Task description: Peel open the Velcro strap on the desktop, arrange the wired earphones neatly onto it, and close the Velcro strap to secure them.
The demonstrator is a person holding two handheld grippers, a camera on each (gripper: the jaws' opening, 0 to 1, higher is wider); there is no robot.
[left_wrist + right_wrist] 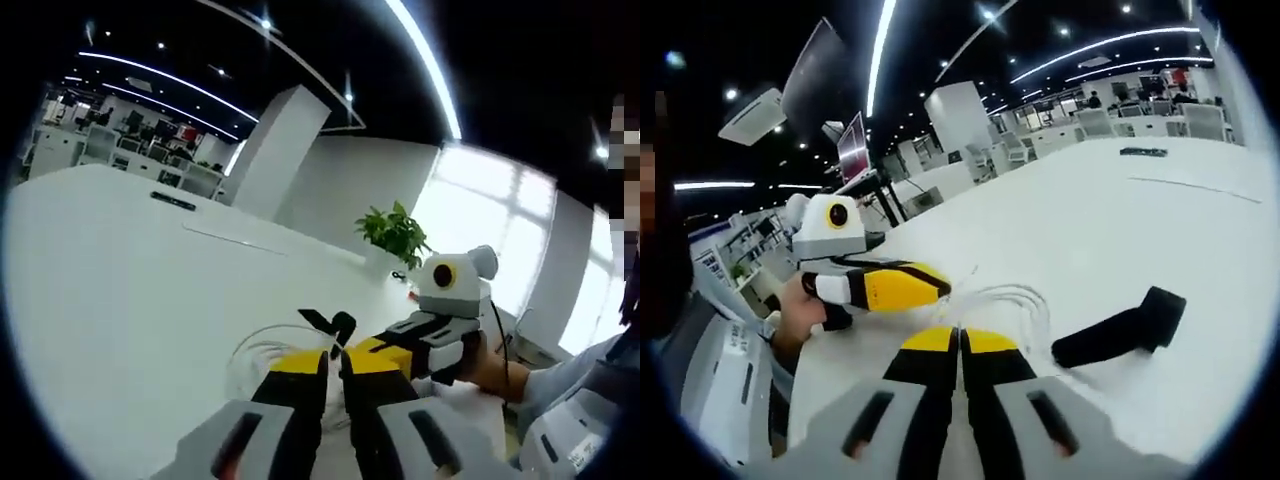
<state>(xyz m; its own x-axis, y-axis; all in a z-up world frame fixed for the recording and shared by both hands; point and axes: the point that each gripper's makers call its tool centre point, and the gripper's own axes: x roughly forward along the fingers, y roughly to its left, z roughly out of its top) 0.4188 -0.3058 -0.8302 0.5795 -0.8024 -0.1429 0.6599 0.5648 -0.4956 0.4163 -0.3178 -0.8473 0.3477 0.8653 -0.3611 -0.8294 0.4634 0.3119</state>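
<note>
Lying on the white desktop (1160, 230), the black Velcro strap (1122, 331) sits just beside the loops of the white earphone cable (1012, 300), off to one side of them. The right gripper (960, 345) has its jaws pressed together with nothing between them, near the cable. From its view the left gripper (938, 287) reaches in over the cable, its yellow tips closed too (whether they pinch the wire I cannot tell). The left gripper view alone shows a potted plant (395, 235) near the desktop's far edge.
</note>
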